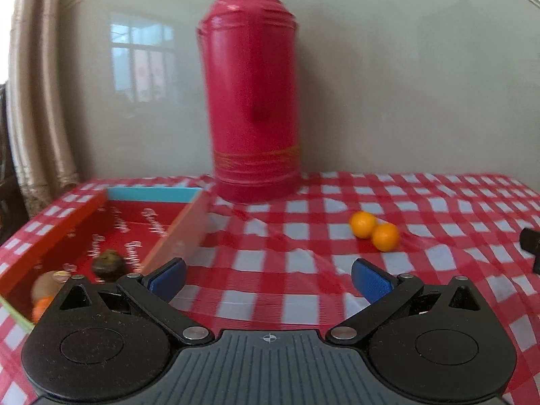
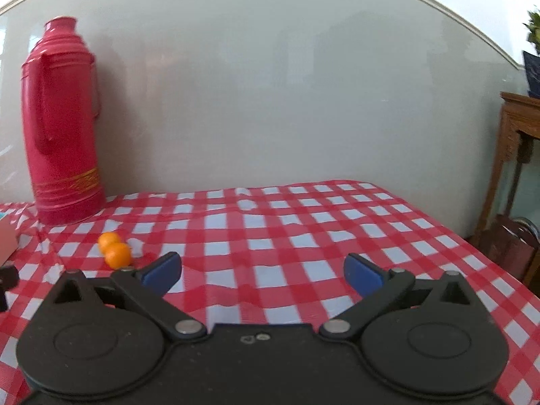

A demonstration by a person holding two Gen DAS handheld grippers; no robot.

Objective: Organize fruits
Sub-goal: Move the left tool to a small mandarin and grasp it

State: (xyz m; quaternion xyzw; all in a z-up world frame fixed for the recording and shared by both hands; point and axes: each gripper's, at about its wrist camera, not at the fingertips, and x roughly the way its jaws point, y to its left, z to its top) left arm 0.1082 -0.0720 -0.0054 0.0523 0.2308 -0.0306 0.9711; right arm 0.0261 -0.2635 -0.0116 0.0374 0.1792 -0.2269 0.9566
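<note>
Red-and-white checked cloth (image 2: pixel 303 222) covers the table, with one red thermos (image 1: pixel 251 101) upright at twelve o'clock. Both the left gripper (image 1: pixel 268 278) and right gripper (image 2: pixel 261 271) are pitched slightly down, jaws spread wide, nothing between them. Two oranges (image 1: pixel 374 231) lie touching at two o'clock of the left gripper, their row running diagonally; a red box (image 1: pixel 57 226) at ten o'clock holds three fruits.
</note>
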